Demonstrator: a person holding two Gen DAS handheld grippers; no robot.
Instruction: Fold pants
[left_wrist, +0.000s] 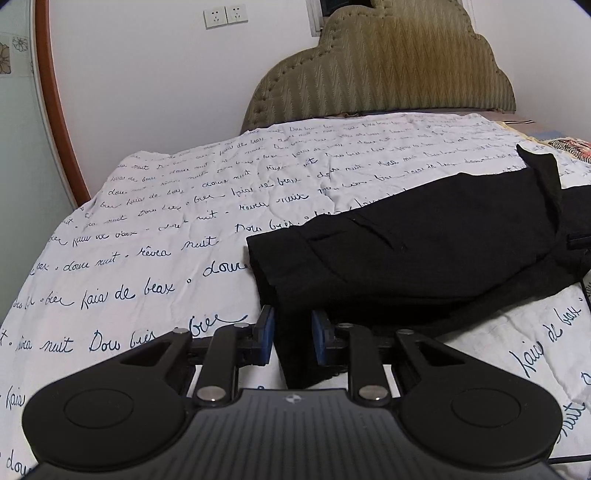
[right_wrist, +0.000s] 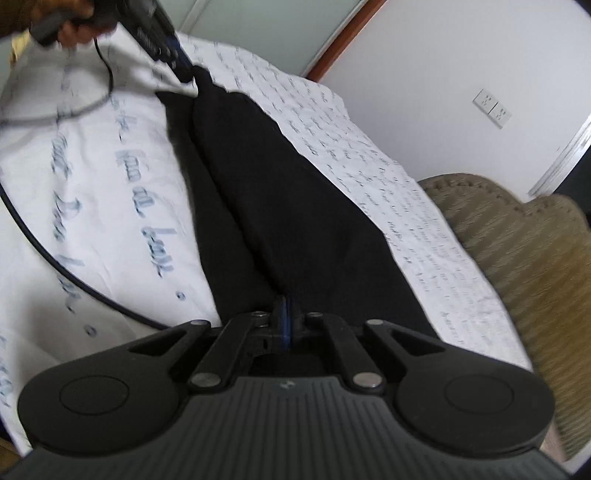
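Observation:
Black pants (left_wrist: 424, 251) lie stretched out on a white quilt (left_wrist: 166, 221) printed with blue script. In the left wrist view my left gripper (left_wrist: 291, 328) has a fold of the pants' near end pinched between its blue pads. The right wrist view looks along the pants (right_wrist: 280, 192) from the other end. My right gripper (right_wrist: 287, 317) is shut there, with black cloth caught between its pads. At the far end of that view a hand (right_wrist: 74, 29) holds the left gripper (right_wrist: 184, 70), which grips a bunched tip of the cloth.
An olive padded headboard (left_wrist: 388, 74) stands behind the bed, against a white wall with sockets (left_wrist: 225, 16). A black cable (right_wrist: 37, 236) trails over the quilt (right_wrist: 110, 184) beside the pants. A wooden door frame (left_wrist: 55, 92) rises at the left.

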